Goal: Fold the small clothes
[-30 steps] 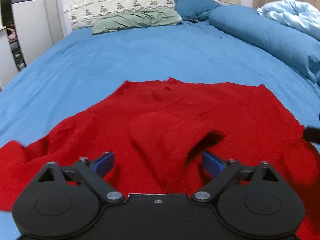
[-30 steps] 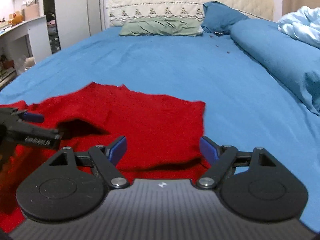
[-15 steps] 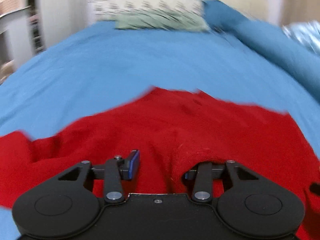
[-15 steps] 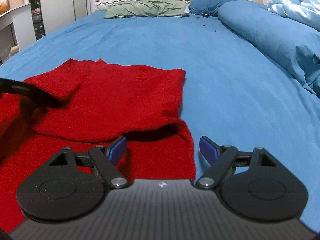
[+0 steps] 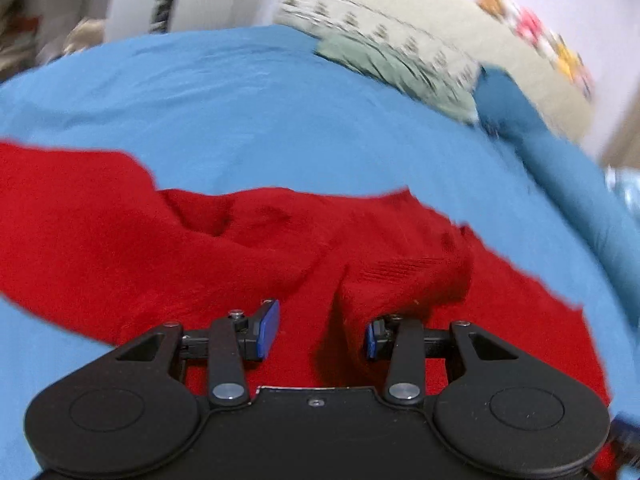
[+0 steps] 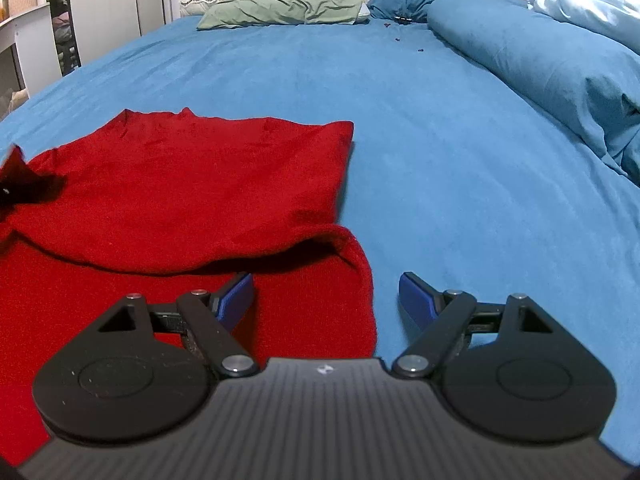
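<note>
Red cloth fills the lower half of both views: a red garment (image 6: 188, 200) is spread on the blue bedsheet (image 6: 460, 168), in the lower left of the right wrist frame and across the centre of the left wrist frame (image 5: 240, 264). Only in the left wrist view is the left gripper (image 5: 320, 330) seen from behind, with a raised fold of the red cloth standing between its blue pads; the right-hand pad is half hidden by that fold, and whether the pads actually press on the cloth cannot be told, since a gap shows beside the left-hand pad. That view is tilted and blurred. Only in the right wrist view is the right gripper (image 6: 326, 292) shown, its jaws spread wide and released, nothing between them; the garment's right edge lies under the gap, with the left-hand pad over red cloth and the right-hand pad over bare sheet. In that view a folded-over layer is seen with a straight right edge and a shadowed lip across the middle. A dark blurred shape is seen at the far left edge. Open sheet extends to the right and toward the top, bounded by a blue duvet roll (image 6: 540, 64) at upper right and a green pillow (image 6: 280, 8) at the top.
</note>
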{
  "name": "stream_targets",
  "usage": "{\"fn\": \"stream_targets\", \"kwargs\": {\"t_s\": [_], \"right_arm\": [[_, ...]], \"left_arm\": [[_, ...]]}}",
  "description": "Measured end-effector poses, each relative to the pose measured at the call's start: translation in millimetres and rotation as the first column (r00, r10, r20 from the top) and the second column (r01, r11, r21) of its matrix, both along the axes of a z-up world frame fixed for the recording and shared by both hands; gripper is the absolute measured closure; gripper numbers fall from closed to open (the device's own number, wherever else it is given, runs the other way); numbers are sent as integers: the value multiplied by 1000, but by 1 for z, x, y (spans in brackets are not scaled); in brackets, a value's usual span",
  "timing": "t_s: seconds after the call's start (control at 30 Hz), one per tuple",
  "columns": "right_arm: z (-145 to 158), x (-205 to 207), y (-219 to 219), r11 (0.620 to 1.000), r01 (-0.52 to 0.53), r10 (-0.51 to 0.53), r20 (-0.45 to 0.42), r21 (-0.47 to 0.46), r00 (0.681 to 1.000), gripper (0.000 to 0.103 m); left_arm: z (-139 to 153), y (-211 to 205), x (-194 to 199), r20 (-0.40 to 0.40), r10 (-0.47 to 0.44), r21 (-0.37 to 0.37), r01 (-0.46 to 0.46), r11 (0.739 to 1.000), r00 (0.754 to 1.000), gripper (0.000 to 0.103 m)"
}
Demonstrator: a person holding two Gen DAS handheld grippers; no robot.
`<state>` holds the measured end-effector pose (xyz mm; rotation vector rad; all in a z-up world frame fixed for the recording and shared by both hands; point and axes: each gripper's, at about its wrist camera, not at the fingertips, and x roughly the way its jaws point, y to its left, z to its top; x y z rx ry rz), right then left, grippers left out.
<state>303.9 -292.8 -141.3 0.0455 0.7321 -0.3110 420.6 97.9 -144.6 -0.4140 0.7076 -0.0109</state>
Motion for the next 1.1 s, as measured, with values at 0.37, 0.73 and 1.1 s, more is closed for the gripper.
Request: {"fn": "stream_targets", "kwargs": {"t_s": [0.37, 0.73, 1.1], "right_arm": [[-9, 5, 0, 1000, -10, 10, -15, -14, 1000, 8], [-7, 34, -10, 981, -24, 28, 21, -194, 999, 36], [-13, 19, -13, 984, -80, 75, -38, -161, 996, 59]], "left_arm": [[0, 1, -2, 52, -36, 44, 34, 998, 998, 63], [21, 9, -11, 184, 11, 164, -41, 986, 983, 99], [-4, 23, -30, 85, 2, 200, -19, 980, 996, 88]]}}
